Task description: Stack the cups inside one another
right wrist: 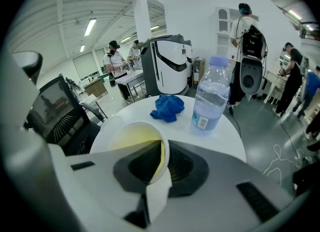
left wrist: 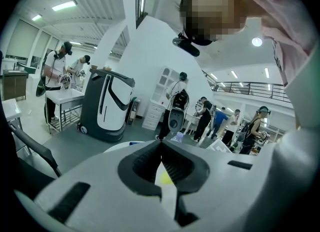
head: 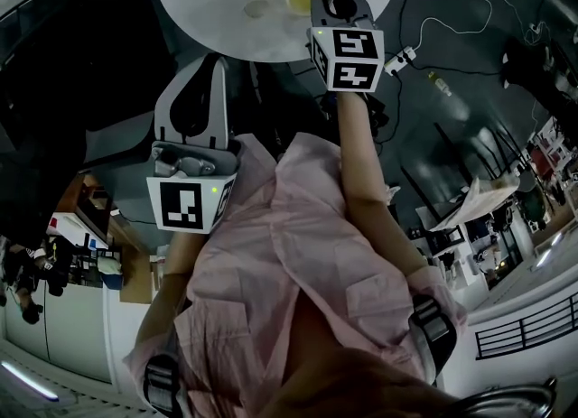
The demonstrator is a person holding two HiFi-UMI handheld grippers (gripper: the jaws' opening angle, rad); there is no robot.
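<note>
White cup (right wrist: 131,137), yellow inside, pinched by its wall in the right tongs (right wrist: 162,145), which are nearly closed on it. Cup is tilted, over the near part of the round desk (right wrist: 222,133). Left tongs (left wrist: 161,147) closed and empty, held short of the desk. Bottle (right wrist: 212,93) and blue cloth (right wrist: 167,106) sit beyond. Step, as I judge it: carrying 1 cup to its mate. No 2nd cup is clearly visible, so the next move calls for finding it, levelling the held cup over its mouth, then lowering.
</note>
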